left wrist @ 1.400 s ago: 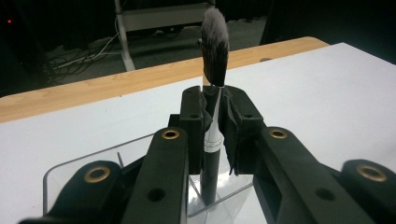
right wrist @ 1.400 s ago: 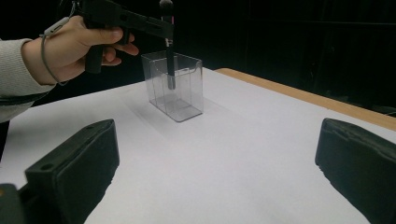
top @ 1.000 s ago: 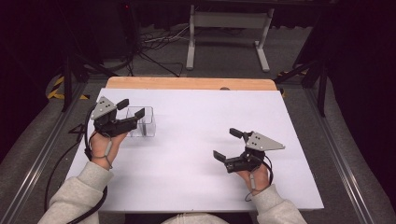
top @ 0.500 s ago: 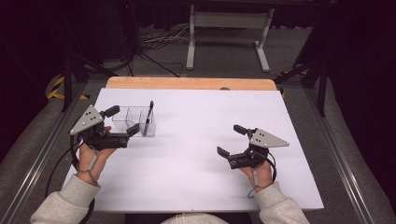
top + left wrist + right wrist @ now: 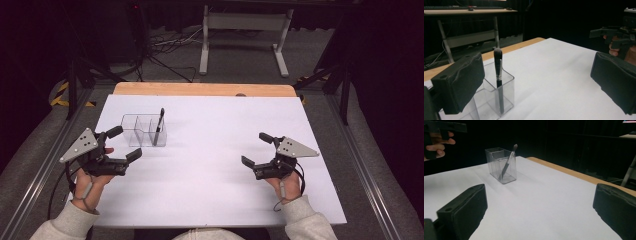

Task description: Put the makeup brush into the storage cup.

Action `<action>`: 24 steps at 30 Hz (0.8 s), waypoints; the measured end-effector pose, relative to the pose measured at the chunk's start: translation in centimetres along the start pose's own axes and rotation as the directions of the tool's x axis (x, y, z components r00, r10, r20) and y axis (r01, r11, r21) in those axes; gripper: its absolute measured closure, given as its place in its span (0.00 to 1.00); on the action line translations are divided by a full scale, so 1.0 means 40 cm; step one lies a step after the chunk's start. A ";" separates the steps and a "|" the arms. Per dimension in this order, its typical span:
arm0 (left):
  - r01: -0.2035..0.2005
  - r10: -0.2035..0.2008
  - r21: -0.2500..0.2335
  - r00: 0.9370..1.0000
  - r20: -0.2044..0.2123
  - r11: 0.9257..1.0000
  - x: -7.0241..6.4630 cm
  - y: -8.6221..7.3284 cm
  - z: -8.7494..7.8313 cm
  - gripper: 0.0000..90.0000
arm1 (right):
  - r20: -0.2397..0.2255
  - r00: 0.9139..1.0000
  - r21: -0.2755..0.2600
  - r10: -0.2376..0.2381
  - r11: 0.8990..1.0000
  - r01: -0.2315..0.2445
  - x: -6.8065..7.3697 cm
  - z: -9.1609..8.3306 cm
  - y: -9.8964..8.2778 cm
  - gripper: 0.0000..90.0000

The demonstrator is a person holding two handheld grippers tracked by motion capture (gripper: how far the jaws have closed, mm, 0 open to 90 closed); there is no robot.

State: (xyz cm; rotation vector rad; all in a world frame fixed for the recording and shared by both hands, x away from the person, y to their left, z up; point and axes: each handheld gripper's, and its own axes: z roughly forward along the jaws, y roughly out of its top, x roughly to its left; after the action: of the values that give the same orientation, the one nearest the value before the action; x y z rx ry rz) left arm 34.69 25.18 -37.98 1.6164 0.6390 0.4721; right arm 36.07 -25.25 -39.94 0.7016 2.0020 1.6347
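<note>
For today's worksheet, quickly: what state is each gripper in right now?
Left gripper: open, jaws just opened, holding nothing; the black makeup brush stands in the clear plastic compartment box.
Right gripper: open, holding nothing.

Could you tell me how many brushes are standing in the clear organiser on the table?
1. A single brush stands bristles up, leaning, in the right-hand end compartment of the clear organiser; the other compartments look empty.
</note>
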 end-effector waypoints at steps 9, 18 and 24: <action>0.027 -0.027 0.008 1.000 0.005 1.000 0.002 -0.045 -0.023 0.00 | 0.007 1.000 0.014 -0.018 1.000 0.017 -0.010 -0.016 -0.010 0.00; 0.064 -0.064 0.023 0.998 0.020 0.998 0.003 -0.088 -0.031 0.00 | 0.028 0.999 0.020 -0.034 0.999 0.034 -0.023 -0.047 -0.024 0.00; 0.083 -0.083 0.024 0.996 0.027 0.996 0.005 -0.109 -0.030 0.00 | 0.042 0.998 0.019 -0.040 0.999 0.039 -0.029 -0.072 -0.038 0.00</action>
State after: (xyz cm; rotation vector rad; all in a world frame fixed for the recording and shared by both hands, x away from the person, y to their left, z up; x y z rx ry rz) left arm 33.49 26.52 -42.13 1.6089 0.6896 0.3814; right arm 34.96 -28.39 -40.86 0.6936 1.9907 1.5675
